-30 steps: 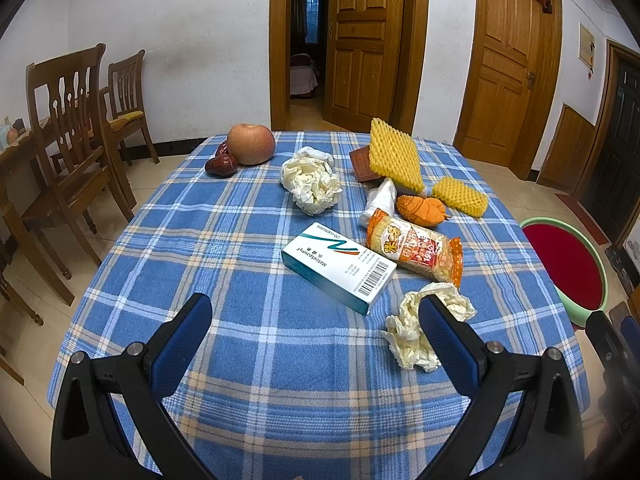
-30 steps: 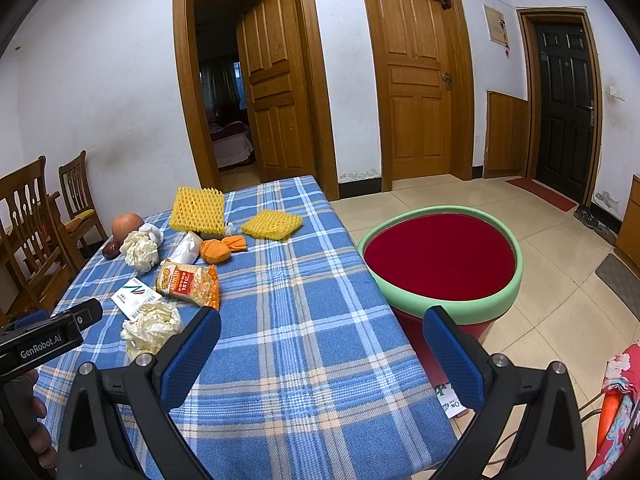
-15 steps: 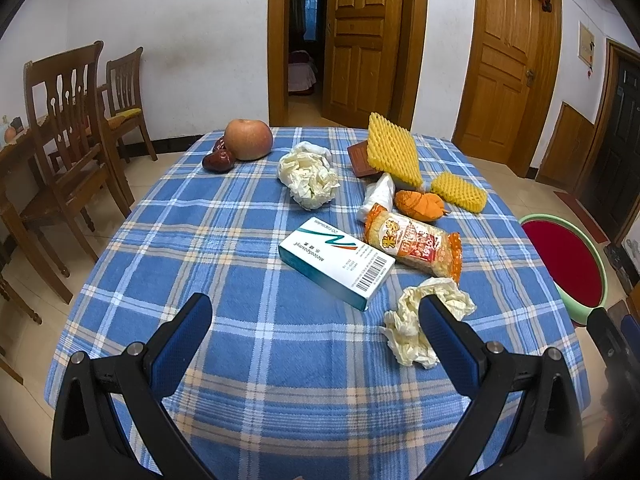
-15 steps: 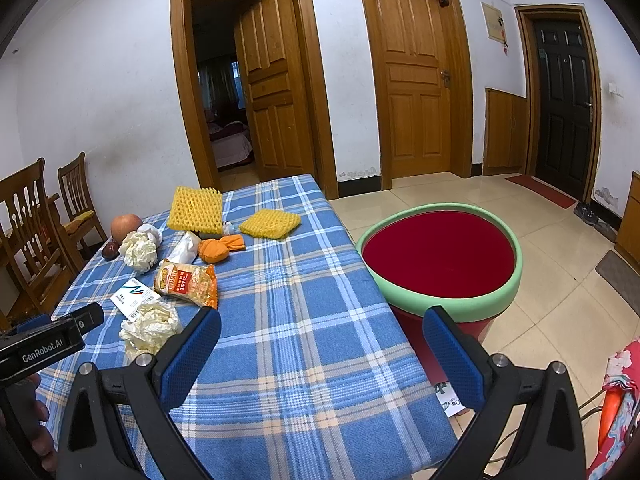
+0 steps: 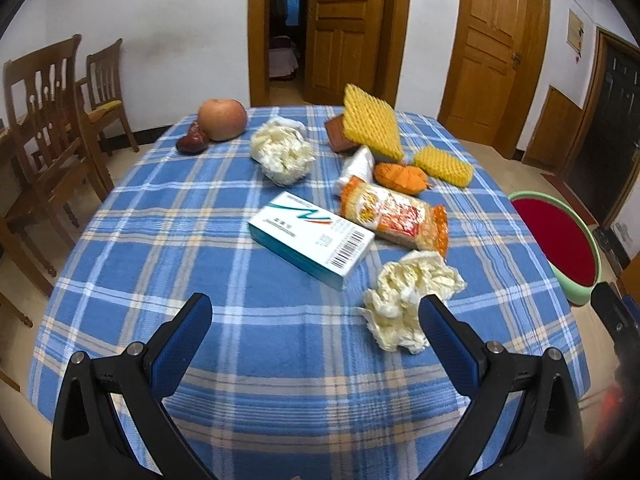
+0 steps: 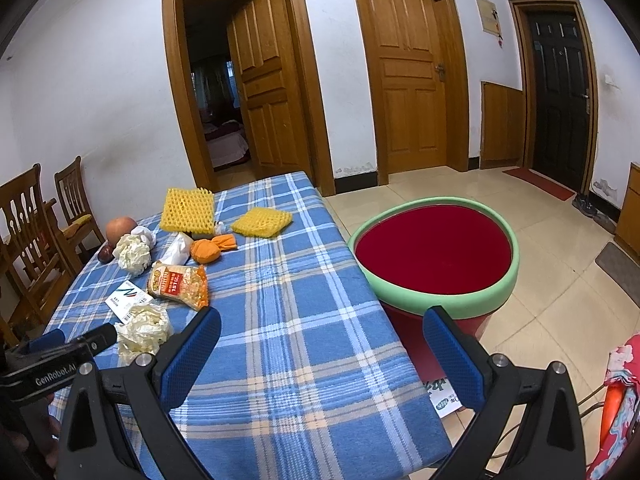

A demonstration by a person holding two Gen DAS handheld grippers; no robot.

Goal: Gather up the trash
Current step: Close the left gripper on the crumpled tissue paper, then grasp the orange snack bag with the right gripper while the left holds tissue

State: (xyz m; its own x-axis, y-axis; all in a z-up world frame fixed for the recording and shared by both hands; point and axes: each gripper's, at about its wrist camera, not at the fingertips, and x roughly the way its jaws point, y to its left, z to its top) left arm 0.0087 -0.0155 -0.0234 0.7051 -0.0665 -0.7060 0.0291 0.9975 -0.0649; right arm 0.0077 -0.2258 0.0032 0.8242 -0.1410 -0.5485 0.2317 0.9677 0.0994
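Blue plaid cloth covers the desk [image 5: 160, 216], where all trash remains: near crumpled tissue [image 5: 408, 300], box [image 5: 312, 240], snack wrapper [image 5: 396, 216]. Left hand-held gripper [image 5: 316, 316] and right hand-held gripper [image 6: 322, 334] gape wide, empty; bin [image 6: 434, 292] at right looks unfilled.

The left wrist view looks along the bench [image 5: 168, 216] from its near edge, the right wrist view from the corner toward the bin [image 6: 434, 258], both sharing the crumpled tissue [image 5: 408, 300] [image 6: 144, 330].
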